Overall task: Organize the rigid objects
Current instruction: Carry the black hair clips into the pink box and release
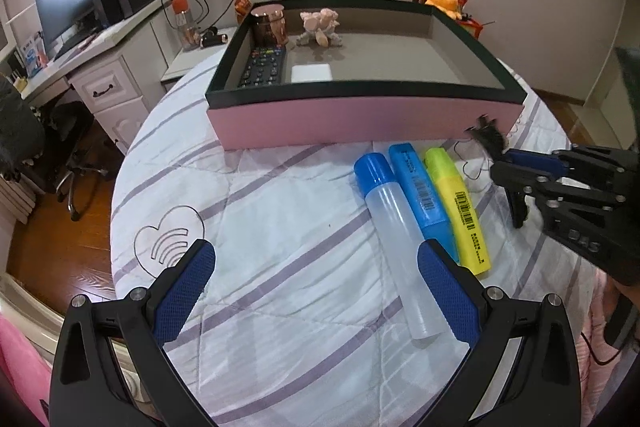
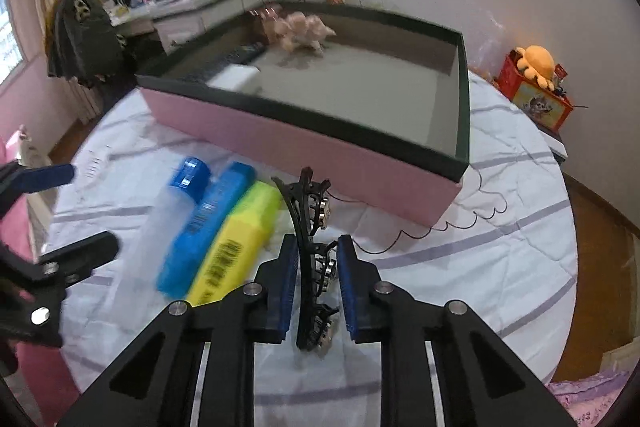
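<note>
A pink box [image 1: 360,123] [image 2: 304,143] with a dark rim stands on the quilt-covered round table; inside lie a remote [image 1: 264,67], a copper jar [image 1: 269,23], a pink figurine [image 1: 320,27] [image 2: 304,31] and a white block [image 1: 312,73]. In front of it lie a clear tube with a blue cap [image 1: 394,227] [image 2: 168,211], a blue highlighter [image 1: 420,195] [image 2: 208,227] and a yellow highlighter [image 1: 460,211] [image 2: 236,247]. My right gripper [image 2: 318,259] [image 1: 500,151] is shut on a black hair claw clip [image 2: 312,259] [image 1: 486,137]. My left gripper [image 1: 316,267] is open over the quilt, its right finger beside the tube.
A desk with a monitor [image 1: 66,7] and an office chair [image 1: 72,155] stand left of the table. An orange plush [image 2: 536,65] sits on a red box [image 2: 536,103] beyond the far right edge. A thin black wire [image 2: 460,223] trails across the quilt.
</note>
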Tool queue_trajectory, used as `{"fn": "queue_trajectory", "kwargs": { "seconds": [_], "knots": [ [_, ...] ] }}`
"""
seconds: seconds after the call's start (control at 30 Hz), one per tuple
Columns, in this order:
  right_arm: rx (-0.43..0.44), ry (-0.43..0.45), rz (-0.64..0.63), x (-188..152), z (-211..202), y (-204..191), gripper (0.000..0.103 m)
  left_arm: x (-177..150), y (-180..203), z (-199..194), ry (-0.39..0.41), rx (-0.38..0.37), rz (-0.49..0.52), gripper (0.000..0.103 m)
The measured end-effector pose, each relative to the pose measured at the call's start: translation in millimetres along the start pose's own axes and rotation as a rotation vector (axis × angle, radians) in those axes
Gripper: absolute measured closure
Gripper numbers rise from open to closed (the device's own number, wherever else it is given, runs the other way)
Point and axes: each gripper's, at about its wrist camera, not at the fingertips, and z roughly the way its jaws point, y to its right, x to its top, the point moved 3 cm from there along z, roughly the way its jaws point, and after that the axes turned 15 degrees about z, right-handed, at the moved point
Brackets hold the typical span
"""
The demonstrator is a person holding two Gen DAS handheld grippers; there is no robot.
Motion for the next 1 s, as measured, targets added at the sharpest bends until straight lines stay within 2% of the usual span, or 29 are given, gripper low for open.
{"fn": "queue_trajectory", "kwargs": {
  "seconds": [0.27, 0.57, 0.73, 1.0],
  "knots": [
    [0.090, 0.071, -0.002, 30, -41, -12, 0.083, 9, -4, -7, 0.029, 0.001, 0.002, 0.001],
    [0.137, 0.120, 0.011, 79, -47, -19, 0.083, 22, -14, -7, 0.062, -0.008, 0.013, 0.001],
    [0.156, 0.090, 0.051, 117, -17, -20, 0.083, 33, -27, -1, 0.076, -0.005, -0.011, 0.001],
    [0.118, -0.009, 0.108, 160, 53, -21, 0.083, 67, -52, 16, 0.100, -0.009, -0.045, 0.001]
  ]
}}
